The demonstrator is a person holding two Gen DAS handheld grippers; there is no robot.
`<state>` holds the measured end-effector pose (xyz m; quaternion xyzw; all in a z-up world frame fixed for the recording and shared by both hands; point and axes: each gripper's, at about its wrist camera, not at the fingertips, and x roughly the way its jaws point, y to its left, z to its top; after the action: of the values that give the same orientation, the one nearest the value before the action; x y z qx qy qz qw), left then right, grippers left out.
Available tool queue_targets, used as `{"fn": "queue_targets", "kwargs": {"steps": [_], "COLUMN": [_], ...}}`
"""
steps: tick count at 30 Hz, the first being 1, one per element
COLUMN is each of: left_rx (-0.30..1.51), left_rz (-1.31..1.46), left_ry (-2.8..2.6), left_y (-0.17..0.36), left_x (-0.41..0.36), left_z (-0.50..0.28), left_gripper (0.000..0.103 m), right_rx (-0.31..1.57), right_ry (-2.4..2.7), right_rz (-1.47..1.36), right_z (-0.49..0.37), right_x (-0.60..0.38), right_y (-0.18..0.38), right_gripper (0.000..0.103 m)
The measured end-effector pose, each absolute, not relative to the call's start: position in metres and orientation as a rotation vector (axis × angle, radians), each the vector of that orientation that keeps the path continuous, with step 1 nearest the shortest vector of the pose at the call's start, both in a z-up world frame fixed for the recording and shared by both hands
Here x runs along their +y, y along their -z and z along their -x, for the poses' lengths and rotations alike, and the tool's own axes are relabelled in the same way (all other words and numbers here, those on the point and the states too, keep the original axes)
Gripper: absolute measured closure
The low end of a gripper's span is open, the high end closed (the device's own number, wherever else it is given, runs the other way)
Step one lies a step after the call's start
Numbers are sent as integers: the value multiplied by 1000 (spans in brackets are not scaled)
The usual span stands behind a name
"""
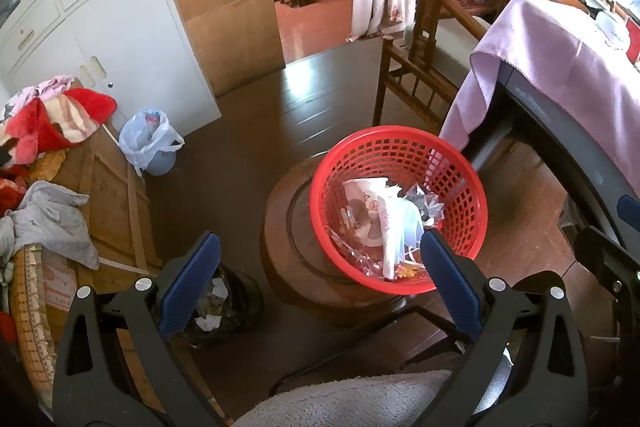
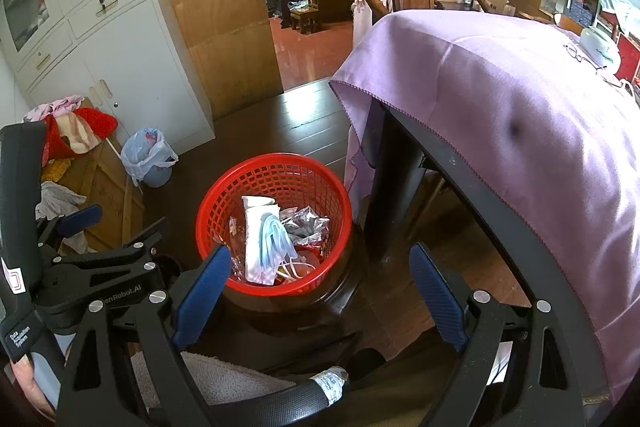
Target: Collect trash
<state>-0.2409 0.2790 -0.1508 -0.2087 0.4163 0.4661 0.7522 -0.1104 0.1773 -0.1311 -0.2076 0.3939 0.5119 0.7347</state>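
Observation:
A red mesh basket (image 1: 460, 163) stands on a round dark wooden stool (image 1: 288, 227); it also shows in the right wrist view (image 2: 276, 169). It holds trash: a white paper cup (image 1: 368, 203), a blue face mask (image 2: 274, 239) and a silver wrapper (image 2: 306, 225). My left gripper (image 1: 320, 267) is open and empty, above and in front of the basket. My right gripper (image 2: 320, 275) is open and empty, just right of the basket. The left gripper's body (image 2: 80, 267) shows at the left of the right wrist view.
A table under a purple cloth (image 2: 520, 107) stands to the right, with glasses and a white object on it. A small bin with a plastic bag (image 1: 150, 143) sits by a white cabinet (image 1: 120, 27). A dark bin with scraps (image 1: 224, 303) is beside the stool. Clothes (image 1: 44, 131) pile at left.

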Motion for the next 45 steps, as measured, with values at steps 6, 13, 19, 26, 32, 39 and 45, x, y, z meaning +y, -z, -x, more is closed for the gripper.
{"fn": "queue_targets", "kwargs": {"steps": [6,13,19,26,32,39,45], "left_rx": [900,901,902,902,900,900,901], "left_rz": [466,464,463,462,460,459,459], "left_ry": [-1012,-1006,-1005,-1005,-1005,-1005,-1005], "left_y": [150,149,149,149,149,149,149], "left_x": [281,280,280,280,280,279,279], "left_z": [242,241,241,241,240,239,239], "left_gripper": [7,7,7,7,7,7,7], "right_rx": [861,856,855,856,854,854,854], "right_ry": [-1126,-1126,-1126,-1127,-1127,-1127,-1128], "right_rz": [453,451,451,448,450,448,448], "right_z": [110,111,111,111,112,112,112], "right_x": [176,176,176,176,176,177,177], "right_y": [130,128,128,127,127,127,127], "right_gripper": [14,14,14,14,14,14,14]}}
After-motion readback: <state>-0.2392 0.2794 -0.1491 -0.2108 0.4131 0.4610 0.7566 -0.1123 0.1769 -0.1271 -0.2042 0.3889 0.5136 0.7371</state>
